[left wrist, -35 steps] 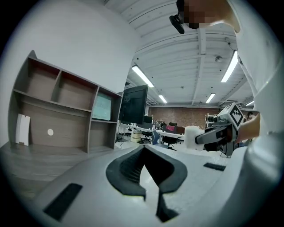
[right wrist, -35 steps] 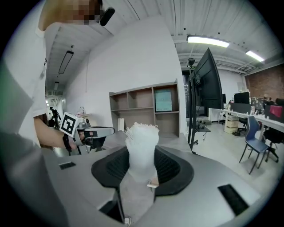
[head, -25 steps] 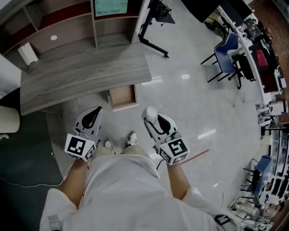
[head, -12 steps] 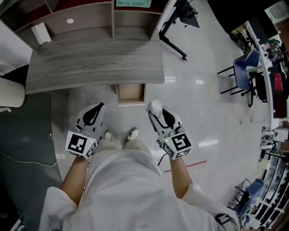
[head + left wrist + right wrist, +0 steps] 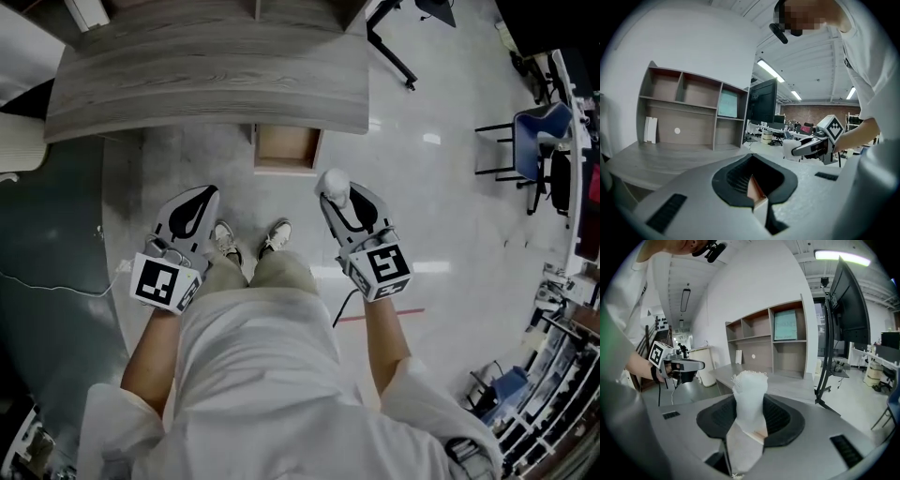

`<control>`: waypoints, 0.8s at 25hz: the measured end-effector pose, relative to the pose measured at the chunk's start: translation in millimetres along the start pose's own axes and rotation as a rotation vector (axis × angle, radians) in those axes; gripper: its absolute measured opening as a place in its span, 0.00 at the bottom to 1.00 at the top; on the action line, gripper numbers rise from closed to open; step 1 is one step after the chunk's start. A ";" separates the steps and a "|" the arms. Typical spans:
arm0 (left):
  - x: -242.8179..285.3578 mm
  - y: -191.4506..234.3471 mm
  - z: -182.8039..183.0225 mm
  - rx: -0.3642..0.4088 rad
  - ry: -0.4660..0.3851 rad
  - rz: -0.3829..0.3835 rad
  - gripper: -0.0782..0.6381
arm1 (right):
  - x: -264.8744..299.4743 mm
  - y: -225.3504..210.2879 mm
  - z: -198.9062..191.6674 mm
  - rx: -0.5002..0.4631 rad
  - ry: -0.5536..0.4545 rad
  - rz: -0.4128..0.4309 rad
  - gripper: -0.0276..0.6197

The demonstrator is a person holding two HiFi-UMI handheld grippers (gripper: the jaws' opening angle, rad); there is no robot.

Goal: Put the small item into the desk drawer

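Note:
The wooden desk (image 5: 206, 84) runs across the top of the head view. Its small drawer (image 5: 284, 148) stands pulled open under the front edge and looks empty. My right gripper (image 5: 336, 190) is shut on a small white, fringed soft item (image 5: 334, 181), held above the floor just right of the drawer. In the right gripper view the item (image 5: 750, 390) sticks up between the jaws. My left gripper (image 5: 203, 193) hangs left of the drawer, shut with nothing in it; its pads (image 5: 757, 197) meet.
The person's shoes (image 5: 248, 242) stand on the pale floor just before the drawer. A black monitor stand's legs (image 5: 394, 47) lie right of the desk. A blue chair (image 5: 539, 122) stands at the far right. A dark mat (image 5: 56, 244) and cable lie at the left.
The desk and drawer have slid toward the top of the head view. Both grippers have sunk a little, keeping their stance, and the white item stays in the right jaws.

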State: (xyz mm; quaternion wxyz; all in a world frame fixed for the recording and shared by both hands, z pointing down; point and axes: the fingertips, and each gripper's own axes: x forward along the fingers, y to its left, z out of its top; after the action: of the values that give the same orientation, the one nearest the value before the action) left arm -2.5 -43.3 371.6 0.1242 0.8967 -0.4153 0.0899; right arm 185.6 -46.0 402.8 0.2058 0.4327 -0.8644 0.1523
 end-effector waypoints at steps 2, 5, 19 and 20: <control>1.3 1.9 -7.7 -0.012 0.004 0.001 0.12 | 7.9 -0.3 -6.9 -0.011 0.021 0.007 0.29; 5.9 7.0 -20.6 -0.026 0.015 -0.004 0.12 | 22.5 -2.2 -16.2 -0.040 0.045 0.012 0.29; 49.6 26.2 -99.5 -0.088 0.027 -0.059 0.12 | 107.6 -10.0 -82.3 -0.197 0.241 0.089 0.29; 53.6 25.1 -100.7 -0.088 0.024 -0.063 0.12 | 108.7 -12.3 -86.9 -0.178 0.243 0.093 0.29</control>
State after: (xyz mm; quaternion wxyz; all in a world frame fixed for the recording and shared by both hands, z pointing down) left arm 6.7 -67.7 485.4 0.1712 0.9018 -0.3891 0.0781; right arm 156.3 -89.3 532.3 0.3391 0.3506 -0.8623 0.1358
